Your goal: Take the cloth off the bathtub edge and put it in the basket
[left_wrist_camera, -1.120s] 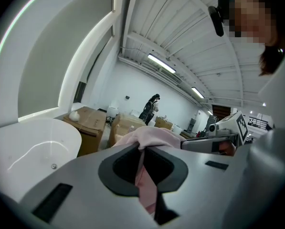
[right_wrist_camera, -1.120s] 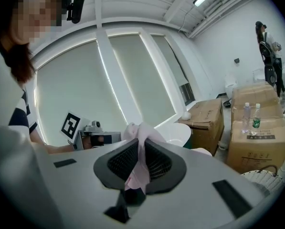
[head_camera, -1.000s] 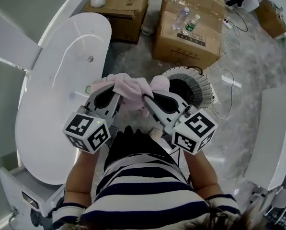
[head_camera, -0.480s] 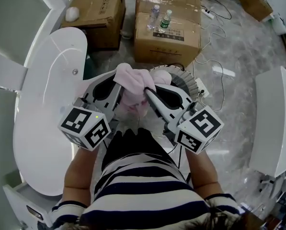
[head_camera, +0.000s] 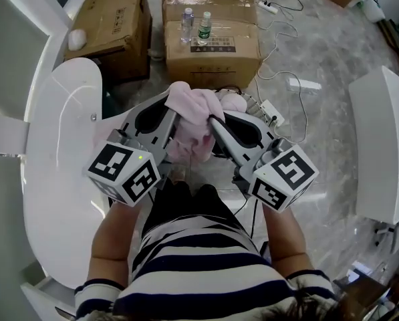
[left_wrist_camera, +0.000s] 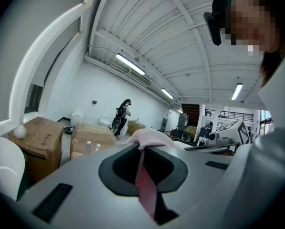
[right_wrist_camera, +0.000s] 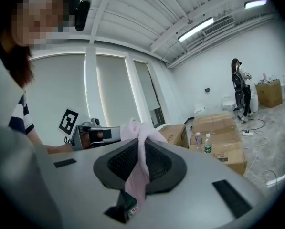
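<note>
With left gripper (head_camera: 174, 118) and right gripper (head_camera: 214, 122) both clamped on the soft pink cloth (head_camera: 192, 105), holding it bunched above the round wire basket (head_camera: 251, 103), off the white bathtub (head_camera: 59, 146). Risking loose folds catching the rim, or draping outside, if released off-centre.

Left gripper (head_camera: 174, 115) and right gripper (head_camera: 212, 120) point forward side by side, fingers (head_camera: 160, 131) clamped.

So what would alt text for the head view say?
Seen from above, a person in a striped shirt holds a pink cloth clamped in the left hand-held gripper and the right hand-held gripper. A white bathtub lies at left, cardboard boxes ahead.
</note>
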Motion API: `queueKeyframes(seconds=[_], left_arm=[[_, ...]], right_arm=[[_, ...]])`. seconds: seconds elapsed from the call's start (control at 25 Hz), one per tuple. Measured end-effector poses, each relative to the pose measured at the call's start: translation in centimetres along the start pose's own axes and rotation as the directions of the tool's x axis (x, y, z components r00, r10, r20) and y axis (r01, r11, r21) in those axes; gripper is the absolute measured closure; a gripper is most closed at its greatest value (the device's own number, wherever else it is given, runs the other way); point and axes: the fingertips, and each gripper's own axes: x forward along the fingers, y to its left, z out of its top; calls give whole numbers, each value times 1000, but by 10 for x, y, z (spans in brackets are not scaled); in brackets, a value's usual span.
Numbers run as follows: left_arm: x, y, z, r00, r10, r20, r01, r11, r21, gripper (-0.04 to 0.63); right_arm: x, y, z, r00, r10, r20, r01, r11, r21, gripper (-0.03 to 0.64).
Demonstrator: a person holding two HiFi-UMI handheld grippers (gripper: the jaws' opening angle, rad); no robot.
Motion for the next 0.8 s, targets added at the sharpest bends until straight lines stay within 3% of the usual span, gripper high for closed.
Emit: queueKeyframes(seconds=[0.2,0.4,0.56,0.8], left_arm=[[32,0,-4,995,-94,-23,93,995,-32,568],[66,-1,-6,977,-206,-56,202,977,-60,568],[90,-7,-6,951,-298,-83,293,953,-73,568],[118,-20,-21,896,-427,-126,415,903,-107,566]], right_arm=[[-3,-27,3,994,-110,12,110,994,4,560],[-5,-57,10,975,-224,19,223,974,29,560],[-12,-80,15,948,-317,28,315,947,57,560],[-25,-107,6,894,-447,21,443,891,105,560]])
